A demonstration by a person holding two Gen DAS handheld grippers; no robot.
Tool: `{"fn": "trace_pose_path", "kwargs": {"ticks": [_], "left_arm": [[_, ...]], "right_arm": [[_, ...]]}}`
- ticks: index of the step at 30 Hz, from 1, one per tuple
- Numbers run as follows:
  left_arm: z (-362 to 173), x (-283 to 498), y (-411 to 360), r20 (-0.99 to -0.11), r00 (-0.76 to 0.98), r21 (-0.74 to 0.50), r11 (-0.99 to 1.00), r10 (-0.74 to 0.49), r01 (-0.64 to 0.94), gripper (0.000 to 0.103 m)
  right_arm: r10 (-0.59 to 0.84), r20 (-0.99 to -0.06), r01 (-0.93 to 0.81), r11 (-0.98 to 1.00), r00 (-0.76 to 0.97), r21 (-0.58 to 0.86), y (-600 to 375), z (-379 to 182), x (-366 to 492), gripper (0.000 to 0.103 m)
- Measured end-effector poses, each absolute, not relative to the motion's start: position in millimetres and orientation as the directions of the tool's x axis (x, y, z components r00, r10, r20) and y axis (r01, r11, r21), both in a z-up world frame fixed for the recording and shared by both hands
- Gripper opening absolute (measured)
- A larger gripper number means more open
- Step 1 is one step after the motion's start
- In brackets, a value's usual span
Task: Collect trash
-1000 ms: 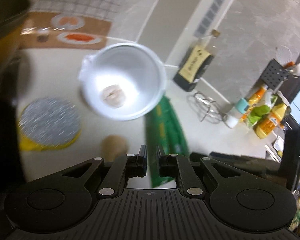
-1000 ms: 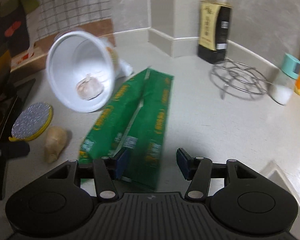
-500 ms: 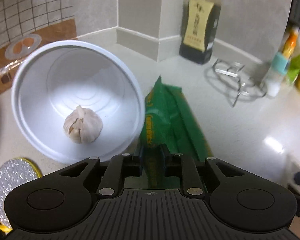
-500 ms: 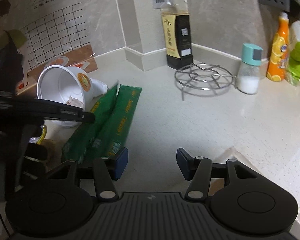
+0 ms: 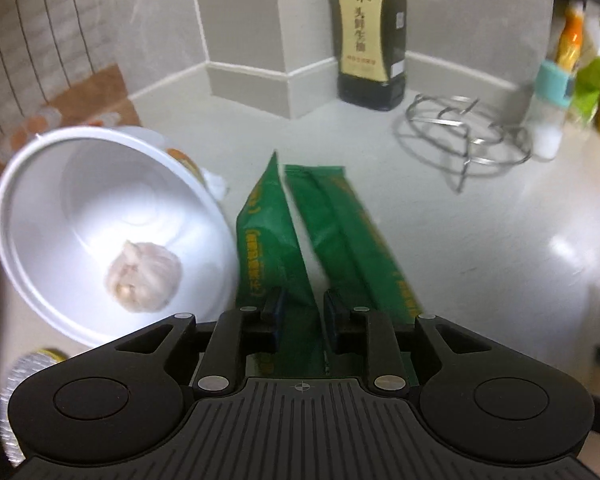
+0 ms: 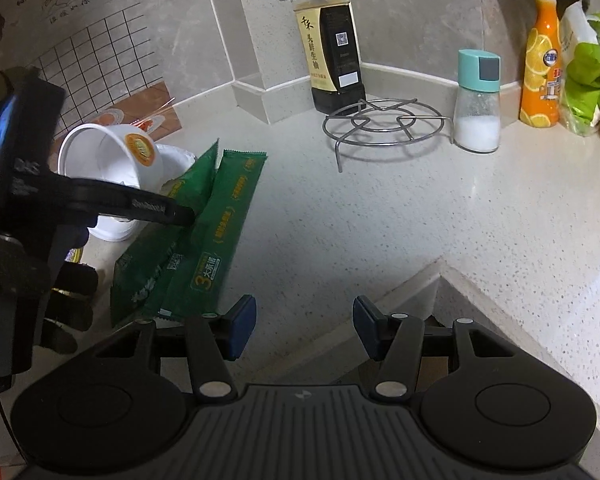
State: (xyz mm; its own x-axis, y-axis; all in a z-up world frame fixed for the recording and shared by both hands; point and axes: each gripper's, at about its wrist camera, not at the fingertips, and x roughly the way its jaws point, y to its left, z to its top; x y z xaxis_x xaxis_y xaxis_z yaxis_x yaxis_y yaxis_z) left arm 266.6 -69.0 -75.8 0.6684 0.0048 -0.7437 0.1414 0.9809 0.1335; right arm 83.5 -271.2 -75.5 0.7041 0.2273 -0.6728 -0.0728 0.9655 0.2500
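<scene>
Down on the pale countertop (image 6: pixel 380 216), the left gripper (image 5: pixel 302 307) has just been opening, jaws part-spread astride the upright green wrapper (image 5: pixel 274 248) without pinching it; right gripper (image 6: pixel 304 326) gapes empty. Risk: the flimsy film flops sideways against the tipped white cup (image 5: pixel 100 216) holding the garlic bulb (image 5: pixel 144 282).

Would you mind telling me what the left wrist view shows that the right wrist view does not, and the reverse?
Only the left wrist view looks into the tipped white cup and shows the garlic bulb lying inside. Its own left gripper, jaws just opened, straddles the green wrapper without pressing it.

Only the right wrist view shows the right gripper, open over bare countertop, the counter's notched edge, and a clear orange bottle.

Both show the cup, the wrappers, the soy sauce bottle, the wire trivet and the salt shaker.
</scene>
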Motion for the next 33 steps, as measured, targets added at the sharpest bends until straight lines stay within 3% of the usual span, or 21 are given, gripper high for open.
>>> {"fn": "trace_pose_path", "kwargs": {"ticks": [4, 6, 9, 11, 16, 22, 28, 32, 33], "left_arm": [[-79, 264, -71, -0.743, 0.669, 0.127, 0.977, -0.021, 0.171, 0.030], [-84, 264, -66, -0.793, 0.590, -0.030, 0.975, -0.156, 0.218, 0.031], [-84, 246, -63, -0.766, 0.582, -0.133, 0.953, -0.274, 0.272, 0.031], [-72, 230, -54, -0.701, 0.640, -0.177, 0.946, -0.314, 0.271, 0.032], [-51, 226, -31, -0.637, 0.758, -0.099, 0.990, -0.142, 0.103, 0.031], [-19, 182, 13, -0.537, 0.841, -0.134, 0.991, -0.071, -0.002, 0.031], [-42, 168, 29, -0.594, 0.804, -0.059, 0.996, 0.014, -0.061, 0.031], [-68, 157, 14, -0.621, 0.779, 0.119, 0.993, 0.088, -0.017, 0.032], [-74, 158, 11, -0.630, 0.771, 0.128, 0.992, 0.091, -0.013, 0.037]], "right_arm": [[0.230, -0.676, -0.072, 0.964, 0.700, 0.254, -274, -78, 80, 0.054], [0.230, -0.680, -0.067, 0.964, 0.696, 0.258, -275, -80, 79, 0.054], [0.235, -0.679, -0.066, 0.962, 0.696, 0.266, -275, -82, 78, 0.054], [0.240, -0.671, -0.072, 0.961, 0.702, 0.268, -275, -81, 77, 0.054], [0.253, -0.657, -0.083, 0.957, 0.710, 0.279, -273, -81, 79, 0.054], [0.272, -0.642, -0.150, 0.959, 0.717, 0.239, -263, -80, 77, 0.054], [0.301, -0.654, -0.177, 0.952, 0.694, 0.250, -253, -86, 86, 0.054], [0.315, -0.660, -0.208, 0.949, 0.682, 0.237, -240, -85, 87, 0.054], [0.318, -0.662, -0.214, 0.948, 0.679, 0.236, -238, -85, 86, 0.054]]}}
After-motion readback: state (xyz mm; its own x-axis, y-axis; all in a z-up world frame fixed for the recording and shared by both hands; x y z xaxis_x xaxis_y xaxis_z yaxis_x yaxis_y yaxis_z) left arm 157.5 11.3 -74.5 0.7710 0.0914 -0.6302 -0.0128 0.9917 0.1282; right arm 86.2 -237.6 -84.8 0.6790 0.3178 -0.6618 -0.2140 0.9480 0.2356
